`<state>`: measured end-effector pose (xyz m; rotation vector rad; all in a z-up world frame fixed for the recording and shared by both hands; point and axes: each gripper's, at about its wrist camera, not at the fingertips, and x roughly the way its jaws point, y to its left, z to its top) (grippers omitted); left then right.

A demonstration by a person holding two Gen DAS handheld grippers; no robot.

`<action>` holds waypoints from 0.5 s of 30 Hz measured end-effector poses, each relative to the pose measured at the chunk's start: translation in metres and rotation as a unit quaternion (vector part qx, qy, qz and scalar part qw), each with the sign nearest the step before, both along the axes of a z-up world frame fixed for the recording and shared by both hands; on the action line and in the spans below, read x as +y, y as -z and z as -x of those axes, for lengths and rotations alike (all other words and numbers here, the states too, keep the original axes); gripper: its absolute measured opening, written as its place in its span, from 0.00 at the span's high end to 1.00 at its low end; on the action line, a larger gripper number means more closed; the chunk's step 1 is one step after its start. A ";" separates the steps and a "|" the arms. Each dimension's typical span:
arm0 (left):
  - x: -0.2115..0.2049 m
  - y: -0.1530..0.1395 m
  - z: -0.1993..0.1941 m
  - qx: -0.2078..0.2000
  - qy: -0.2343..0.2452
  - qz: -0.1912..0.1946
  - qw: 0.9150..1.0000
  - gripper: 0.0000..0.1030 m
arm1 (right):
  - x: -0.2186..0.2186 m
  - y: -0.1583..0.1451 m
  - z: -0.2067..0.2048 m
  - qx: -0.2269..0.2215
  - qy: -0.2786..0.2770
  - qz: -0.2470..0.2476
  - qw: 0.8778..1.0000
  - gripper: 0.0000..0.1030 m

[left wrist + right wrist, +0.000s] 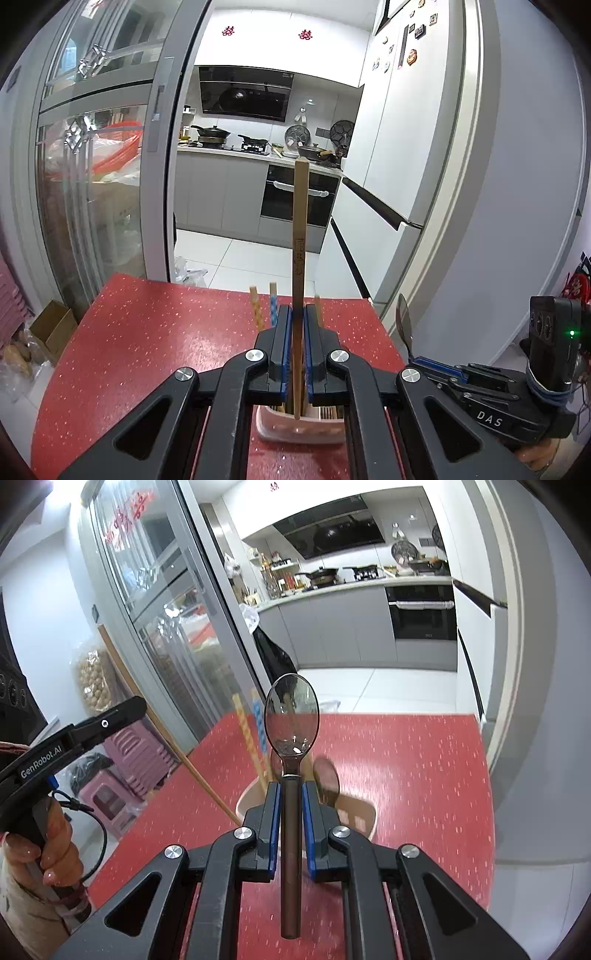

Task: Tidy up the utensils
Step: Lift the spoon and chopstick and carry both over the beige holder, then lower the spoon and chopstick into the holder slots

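the left tongs (297,325) pinch a long wooden chopstick (300,229) low down, so it stands up over the pink holder (295,430) on the red speckled surface (147,332). it is light, thin and stiff, and may tip or slide if held loosely. the right tongs (290,805) squeeze the dark handle of a spoon (291,716). its shiny round bowl looks smooth and slippery, so the handle is the best place to hold. more sticks (255,738) stand in the holder.
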<state>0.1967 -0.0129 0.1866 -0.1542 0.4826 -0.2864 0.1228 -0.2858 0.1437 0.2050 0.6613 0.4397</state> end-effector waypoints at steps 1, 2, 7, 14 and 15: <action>-0.002 0.001 -0.006 0.001 -0.001 -0.001 1.000 0.69 | 0.001 0.000 -0.004 -0.007 0.001 0.001 1.000 0.88; -0.003 0.001 -0.010 0.001 -0.002 -0.002 1.000 0.69 | 0.002 0.000 -0.008 -0.015 0.004 0.004 1.000 0.88; -0.011 0.013 -0.033 0.012 -0.003 -0.005 1.000 0.69 | 0.011 0.005 -0.027 -0.047 0.015 0.013 0.999 0.88; -0.015 0.036 -0.054 0.039 -0.001 -0.003 0.999 0.69 | 0.025 0.025 -0.044 -0.075 0.026 0.032 0.996 0.88; -0.015 0.038 -0.056 0.042 -0.001 -0.003 0.999 0.69 | 0.026 0.028 -0.045 -0.078 0.027 0.036 0.996 0.88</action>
